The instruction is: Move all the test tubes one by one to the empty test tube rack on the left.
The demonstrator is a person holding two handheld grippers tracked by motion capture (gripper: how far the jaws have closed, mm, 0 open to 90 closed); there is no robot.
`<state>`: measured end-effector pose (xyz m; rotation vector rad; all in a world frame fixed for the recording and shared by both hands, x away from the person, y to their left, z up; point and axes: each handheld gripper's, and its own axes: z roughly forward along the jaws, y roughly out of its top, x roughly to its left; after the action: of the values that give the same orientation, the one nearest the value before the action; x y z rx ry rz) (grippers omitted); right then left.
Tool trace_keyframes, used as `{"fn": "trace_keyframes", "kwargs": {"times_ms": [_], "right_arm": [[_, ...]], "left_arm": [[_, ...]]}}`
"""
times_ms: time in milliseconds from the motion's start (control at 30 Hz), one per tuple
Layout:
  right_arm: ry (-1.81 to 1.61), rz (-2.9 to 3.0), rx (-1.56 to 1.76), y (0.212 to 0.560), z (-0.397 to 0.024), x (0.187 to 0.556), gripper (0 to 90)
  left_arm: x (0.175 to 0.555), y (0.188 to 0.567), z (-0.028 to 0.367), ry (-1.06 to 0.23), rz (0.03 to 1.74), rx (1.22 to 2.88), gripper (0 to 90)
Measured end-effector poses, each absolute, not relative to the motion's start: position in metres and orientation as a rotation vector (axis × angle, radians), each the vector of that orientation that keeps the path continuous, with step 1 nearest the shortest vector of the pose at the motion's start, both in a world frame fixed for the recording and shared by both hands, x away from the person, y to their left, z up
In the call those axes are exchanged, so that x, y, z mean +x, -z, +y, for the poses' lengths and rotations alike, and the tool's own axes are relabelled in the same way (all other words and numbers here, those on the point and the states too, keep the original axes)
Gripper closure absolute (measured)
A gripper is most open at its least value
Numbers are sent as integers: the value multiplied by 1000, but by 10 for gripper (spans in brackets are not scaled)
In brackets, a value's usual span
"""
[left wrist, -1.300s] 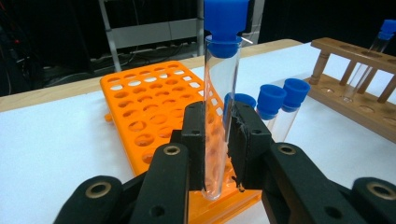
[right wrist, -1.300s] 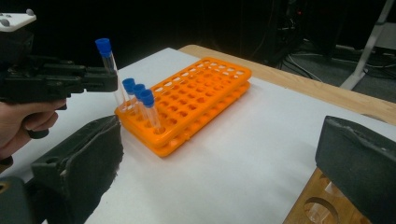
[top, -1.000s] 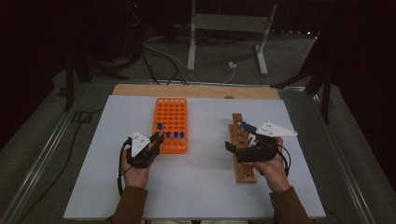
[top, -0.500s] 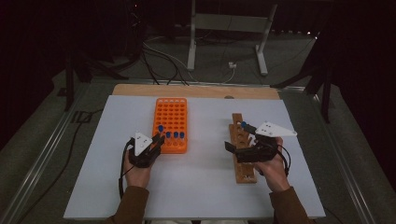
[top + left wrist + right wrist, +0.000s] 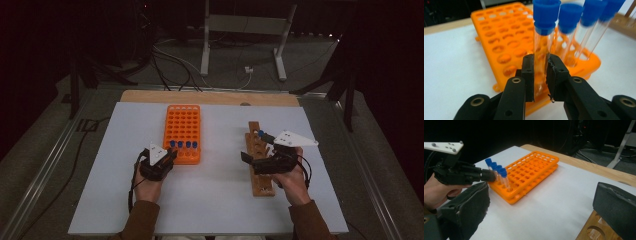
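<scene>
The left tool [image 5: 540, 75] clenches 1 blue-capped tube [image 5: 544, 37] in the orange rack [image 5: 182, 131]; the right tool [image 5: 541, 215] gapes released. Tilting could jam the tube.

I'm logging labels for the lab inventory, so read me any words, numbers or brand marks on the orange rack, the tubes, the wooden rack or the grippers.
None can be read: the orange rack, blue-capped tubes, wooden rack, left gripper and right gripper show no lettering or numbers.
</scene>
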<state>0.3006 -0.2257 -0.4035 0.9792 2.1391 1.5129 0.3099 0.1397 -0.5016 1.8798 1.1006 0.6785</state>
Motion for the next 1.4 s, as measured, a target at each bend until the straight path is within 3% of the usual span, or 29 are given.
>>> {"fn": "trace_keyframes", "kwargs": {"times_ms": [600, 1033, 1400], "right_arm": [[-1518, 2101, 1013, 403, -232, 304, 11], [-1517, 2033, 1064, 397, -243, 310, 11], [-1445, 2041, 1121, 404, -249, 327, 70]], "left_arm": [[310, 501, 142, -636, 1113, 1869, 766], [307, 494, 153, -543, 1086, 1774, 517], [302, 481, 157, -584, 1160, 1706, 99]]}}
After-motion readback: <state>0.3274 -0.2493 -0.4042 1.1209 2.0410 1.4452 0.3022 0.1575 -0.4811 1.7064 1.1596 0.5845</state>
